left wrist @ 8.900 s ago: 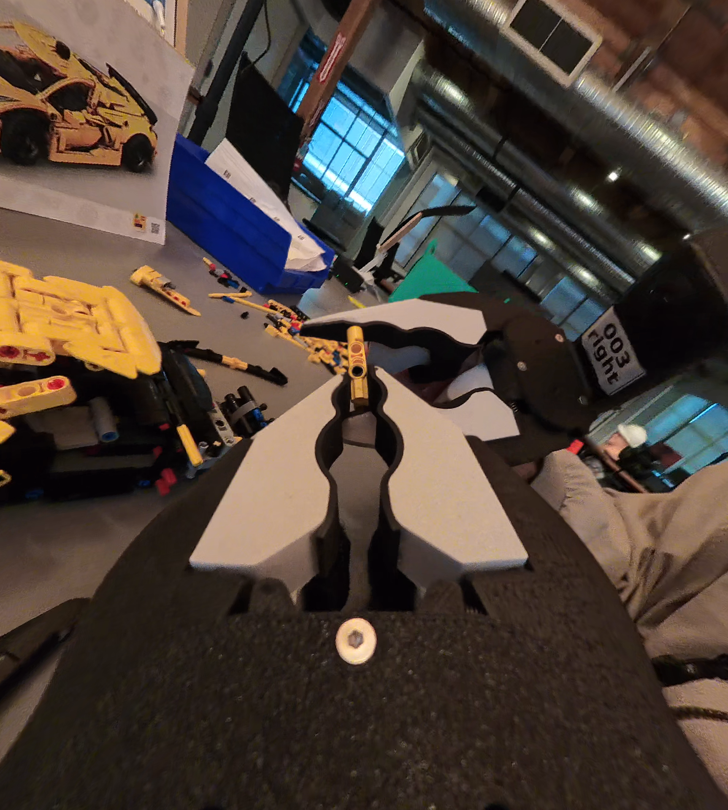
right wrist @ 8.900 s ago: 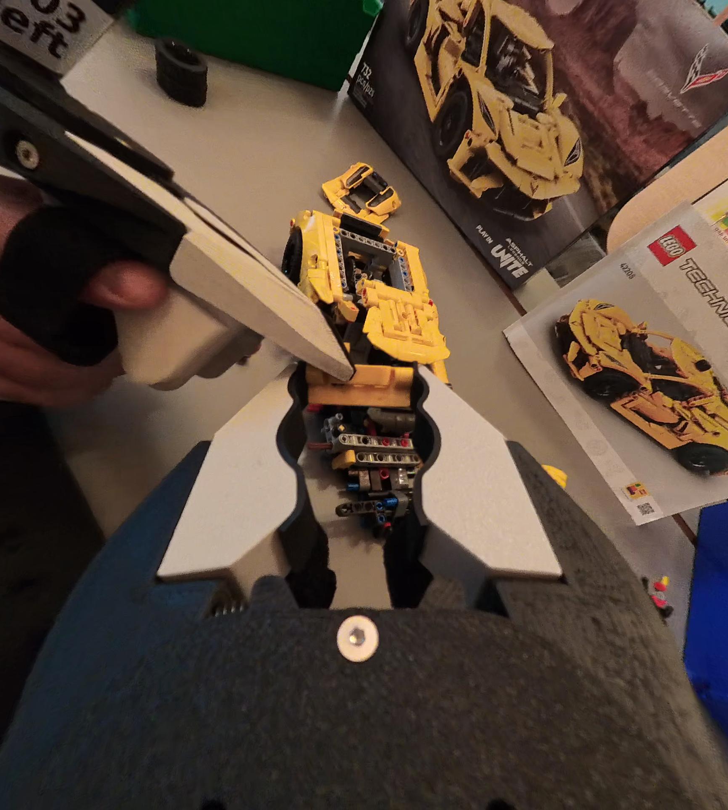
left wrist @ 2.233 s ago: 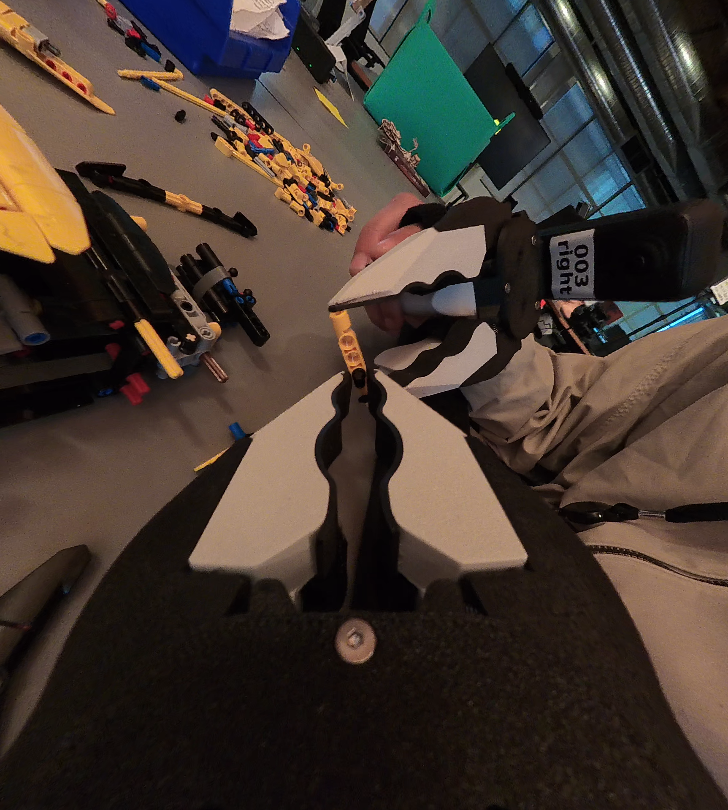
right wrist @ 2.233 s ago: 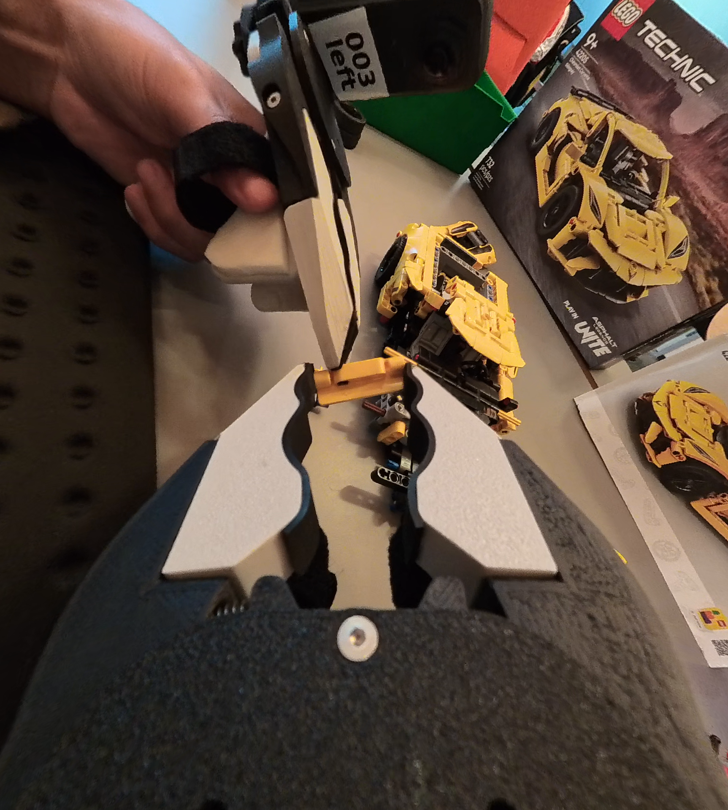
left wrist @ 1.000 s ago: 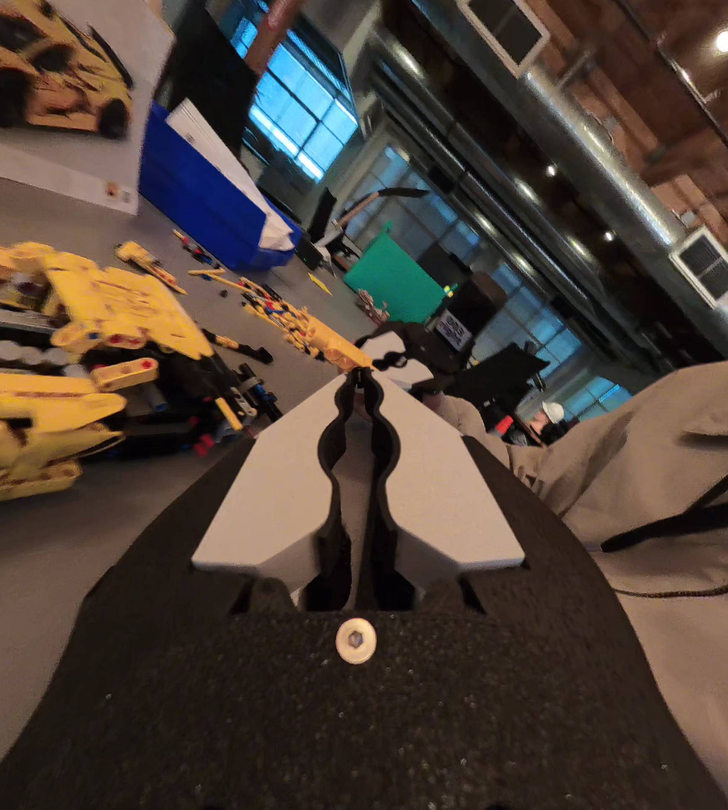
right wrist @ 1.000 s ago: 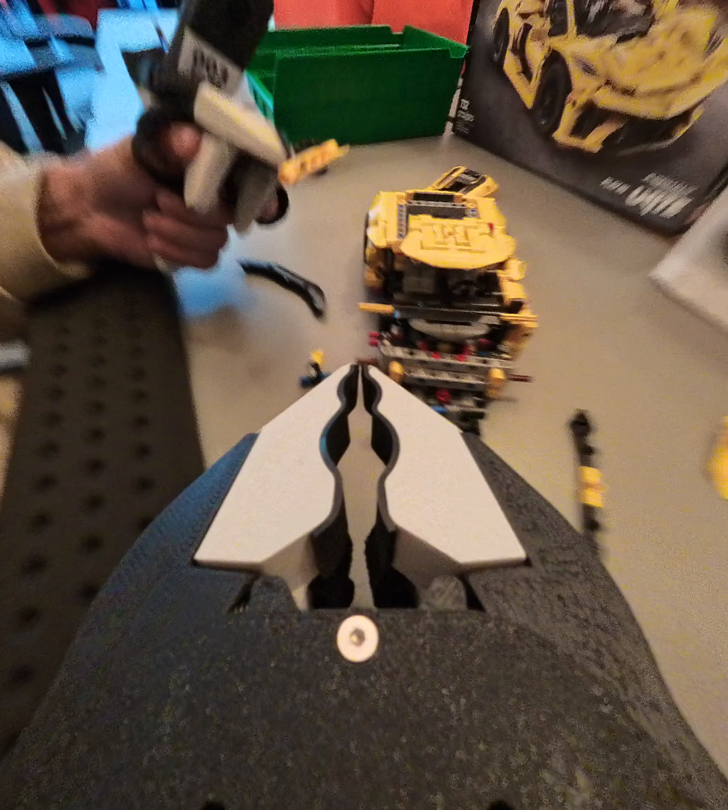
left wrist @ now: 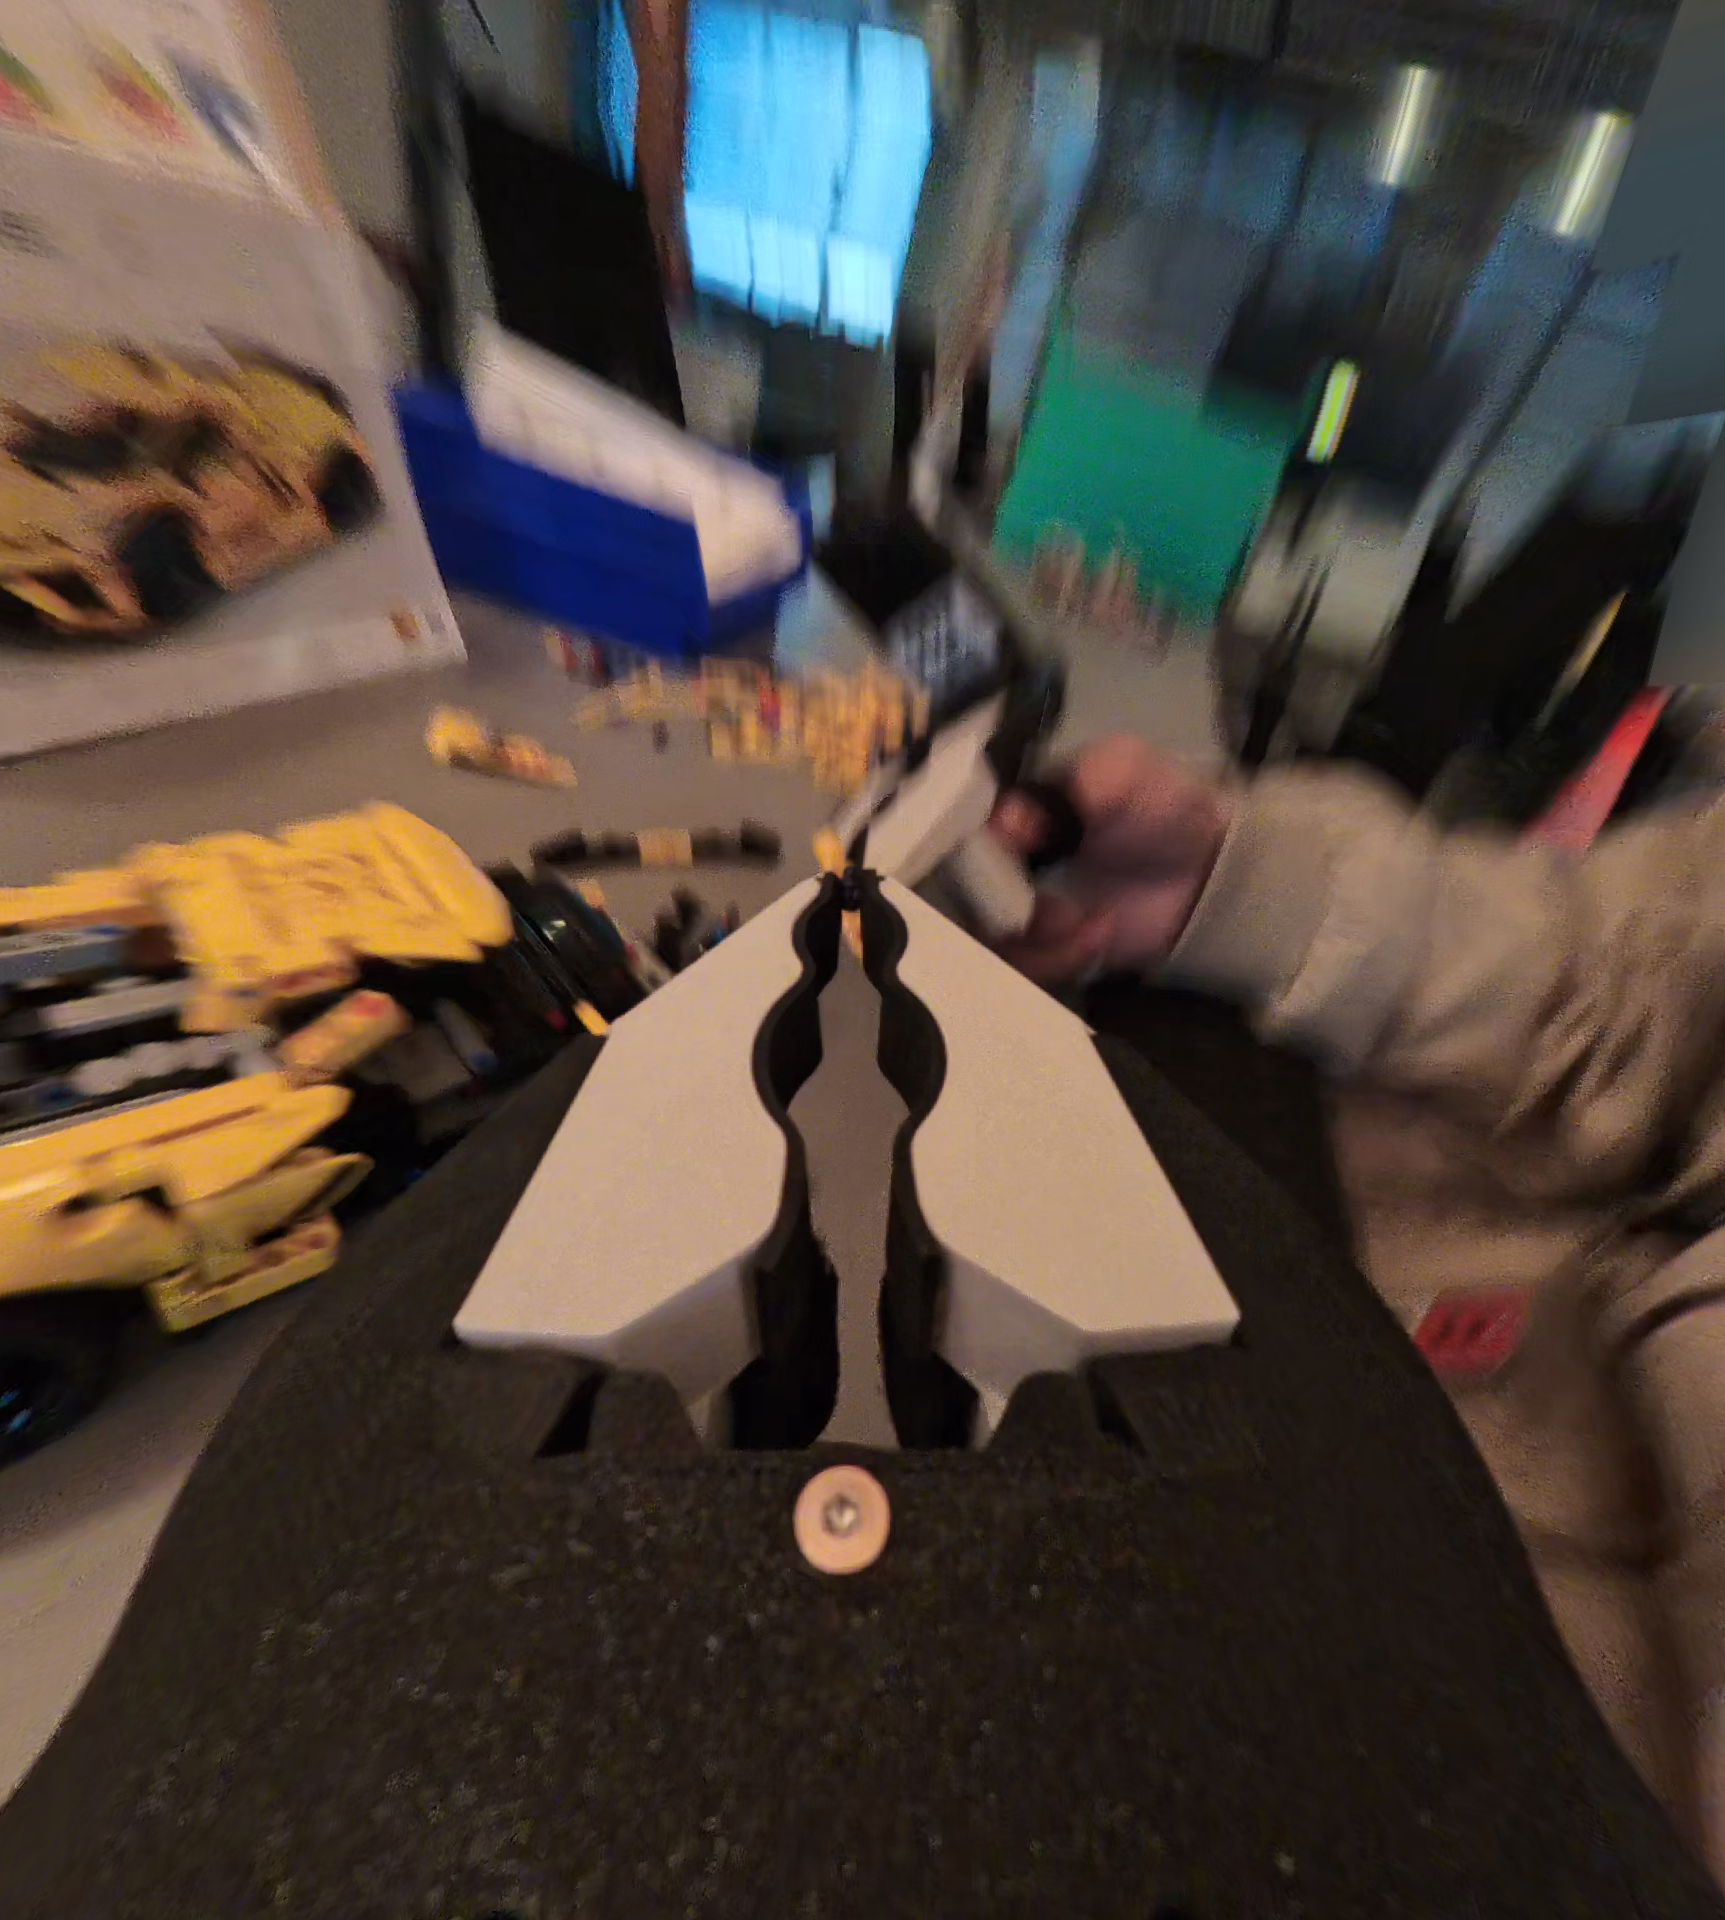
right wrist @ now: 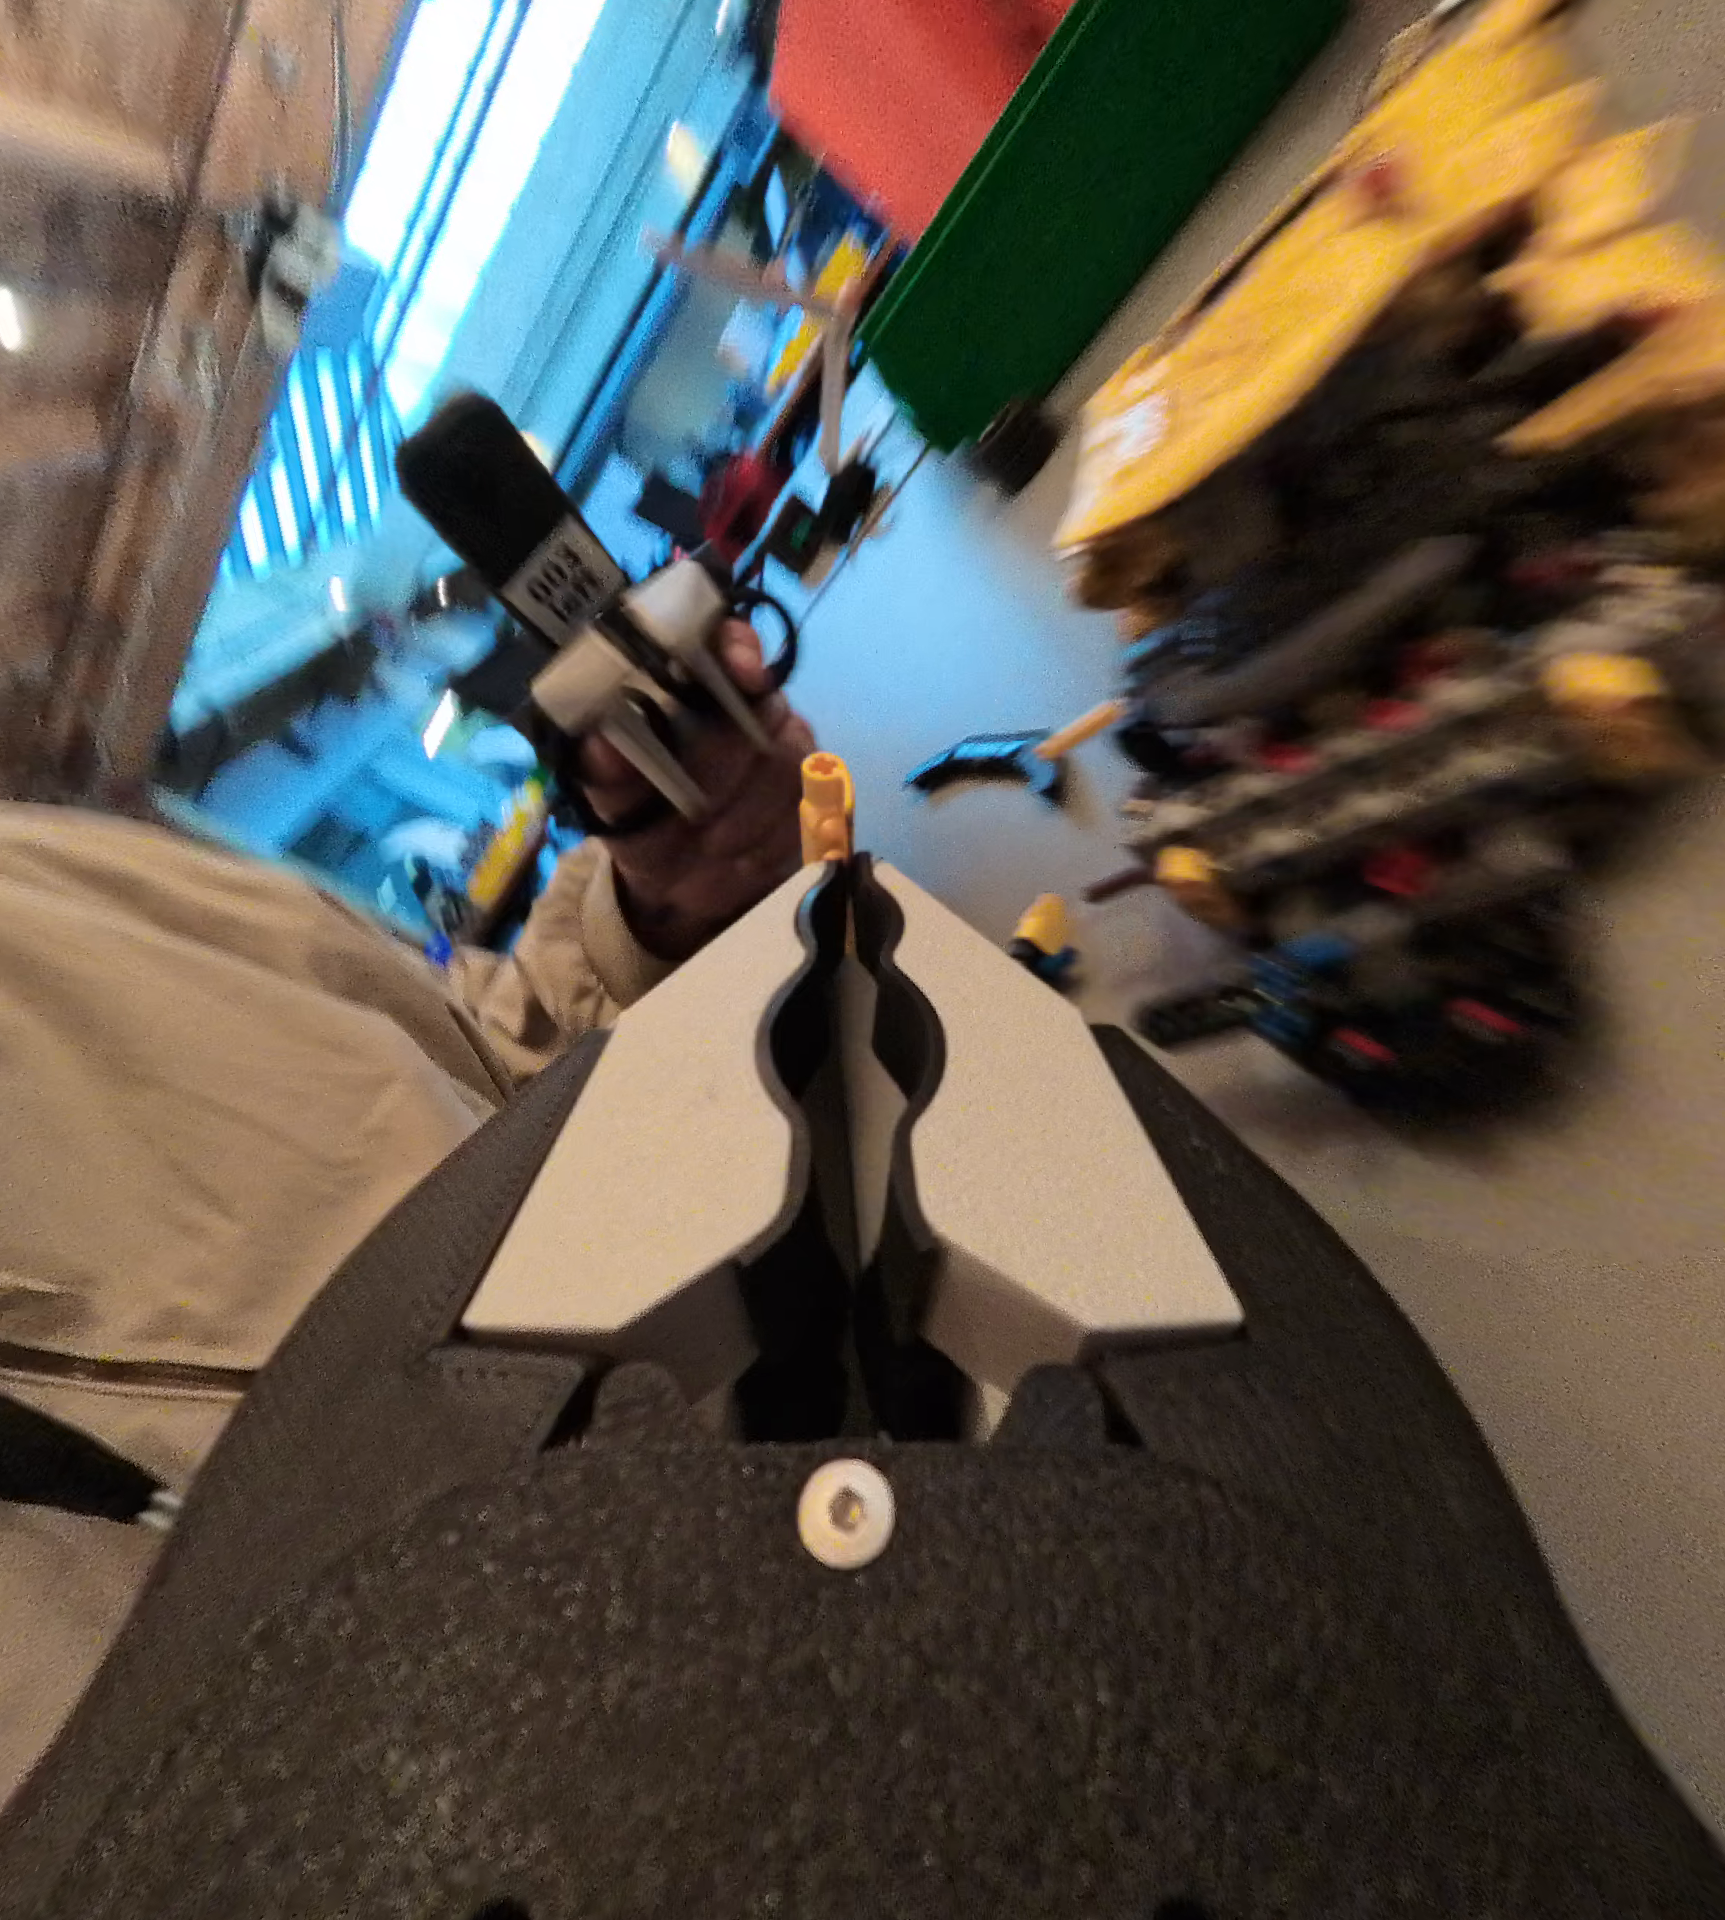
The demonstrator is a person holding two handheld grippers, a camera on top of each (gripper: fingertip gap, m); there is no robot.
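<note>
Each tool is built the same: a black, grainy, speckled body widening toward the camera, with one round silver screw set on its centre line. Two pale grey wedge-shaped fingers (left wrist: 650, 1132) with wavy black inner edges are seen on the left tool (left wrist: 847, 883), and matching grey fingers (right wrist: 1024, 1143) on the right tool (right wrist: 842, 868). Farther off, a black cylindrical camera block with a white label is carried on each tool, along with a black finger loop. Beige jacket sleeves (left wrist: 1440, 977) with a dark cord are worn; much is blurred.
</note>
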